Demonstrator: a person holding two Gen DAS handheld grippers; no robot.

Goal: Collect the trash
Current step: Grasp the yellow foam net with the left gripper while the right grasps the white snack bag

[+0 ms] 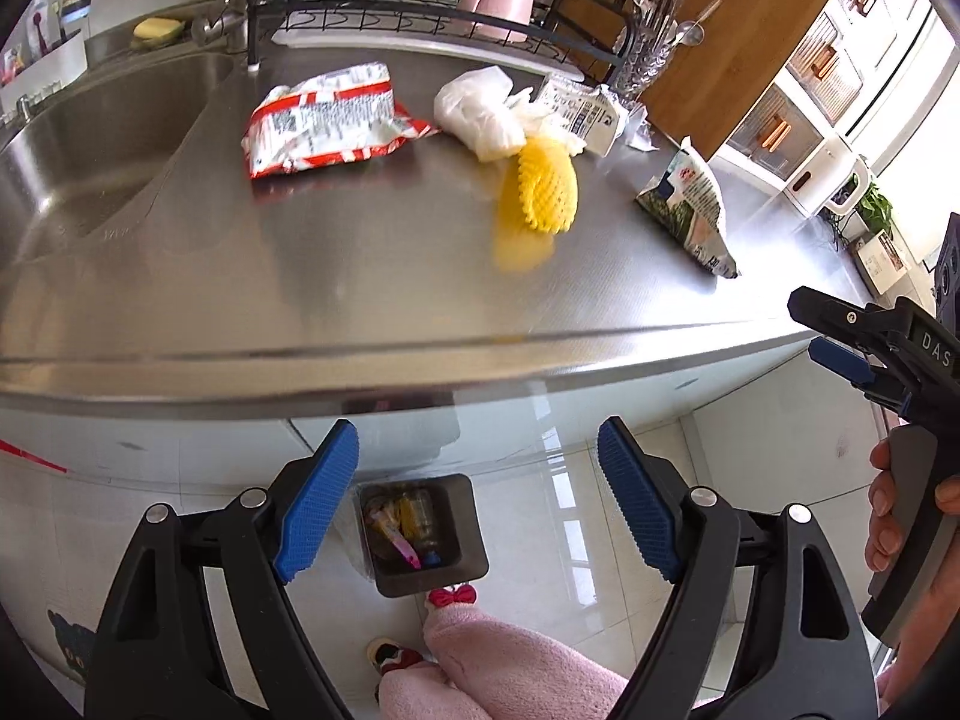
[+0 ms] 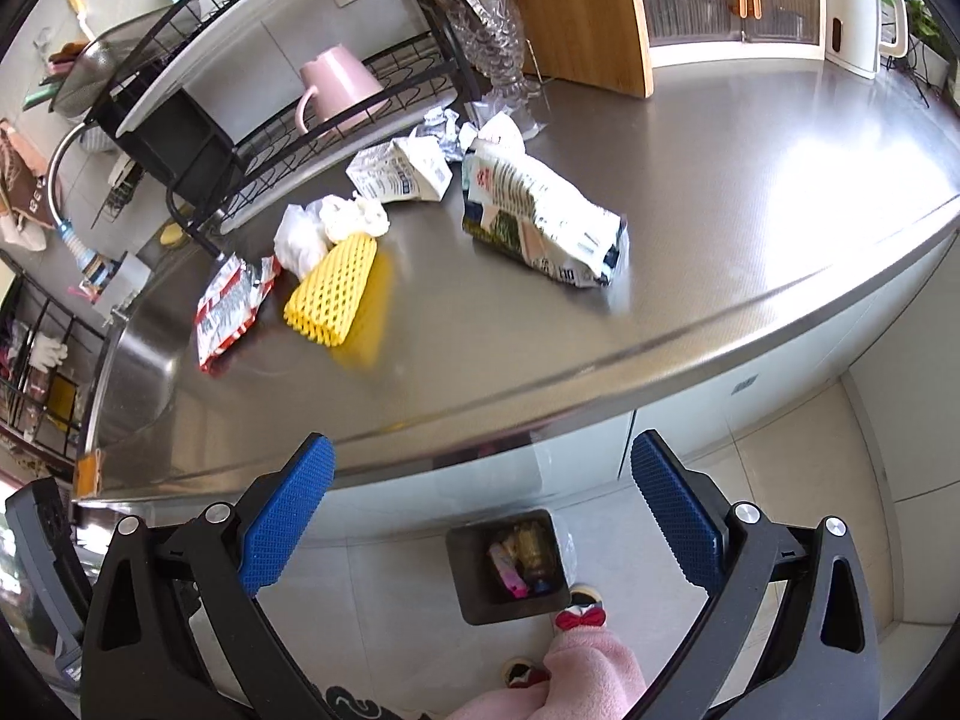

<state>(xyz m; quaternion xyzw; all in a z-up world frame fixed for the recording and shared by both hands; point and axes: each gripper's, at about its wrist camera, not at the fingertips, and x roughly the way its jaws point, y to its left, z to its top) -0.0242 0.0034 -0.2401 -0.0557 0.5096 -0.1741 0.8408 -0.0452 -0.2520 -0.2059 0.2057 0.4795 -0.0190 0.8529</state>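
Trash lies on the steel counter (image 1: 360,276): a red-and-white wrapper (image 1: 327,120) (image 2: 231,303), a yellow foam net (image 1: 543,189) (image 2: 330,288), crumpled white tissue (image 1: 480,111) (image 2: 327,228), a white carton (image 1: 582,111) (image 2: 399,171) and a white-green bag (image 1: 690,210) (image 2: 540,216). A dark bin (image 1: 420,531) (image 2: 510,564) stands on the floor below the counter edge, with trash inside. My left gripper (image 1: 480,504) is open and empty above the bin. My right gripper (image 2: 480,522) is open and empty, also off the counter edge; it shows in the left wrist view (image 1: 840,348).
A sink (image 1: 102,138) lies at the counter's left. A dish rack (image 2: 288,114) with a pink cup (image 2: 339,87), a glass utensil holder (image 2: 498,54) and a wooden board (image 2: 576,6) stand at the back. The person's pink-clad leg (image 1: 498,660) is beside the bin.
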